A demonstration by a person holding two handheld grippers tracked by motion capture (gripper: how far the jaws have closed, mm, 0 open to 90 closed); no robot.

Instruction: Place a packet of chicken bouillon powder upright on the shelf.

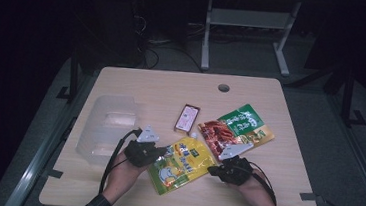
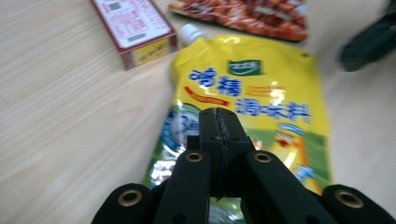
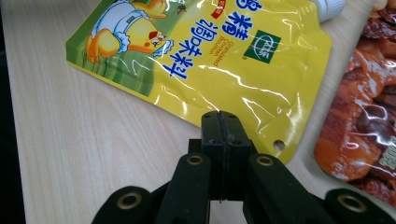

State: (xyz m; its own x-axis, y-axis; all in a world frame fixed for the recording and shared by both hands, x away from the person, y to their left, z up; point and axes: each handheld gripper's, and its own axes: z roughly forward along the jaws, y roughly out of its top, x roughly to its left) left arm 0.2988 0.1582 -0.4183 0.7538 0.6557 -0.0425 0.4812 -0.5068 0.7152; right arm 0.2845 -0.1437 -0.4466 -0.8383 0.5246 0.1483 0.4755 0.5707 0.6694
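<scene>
Dark surroundings frame a pale wooden counter [image 1: 268,140], with the legs of a white frame standing on the grey floor behind it. On the counter a yellow spouted pouch [image 1: 181,164] lies flat near the person's edge, printed with blue characters and a cartoon chick, its white cap pointing toward the far side. The left gripper [image 1: 159,152] sits at the pouch's left edge; in the left gripper view [image 2: 218,116] its black jaws are pressed together, and whether they pinch the pouch's edge there cannot be told. The right gripper [image 1: 213,170] is at the pouch's right edge, and in the right gripper view [image 3: 219,119] its jaws are likewise closed flat against each other, over the bare wood just beside the pouch's lower corner, holding nothing. Just beyond the pouch's cap lies a small red and white box [image 1: 186,119]. To the right of that box, a clear packet of reddish food with a green top [image 1: 236,128] rests on the counter, close to the pouch. A clear plastic container [image 1: 106,129] stands at the left side of the counter, near the left hand [image 1: 127,171].
</scene>
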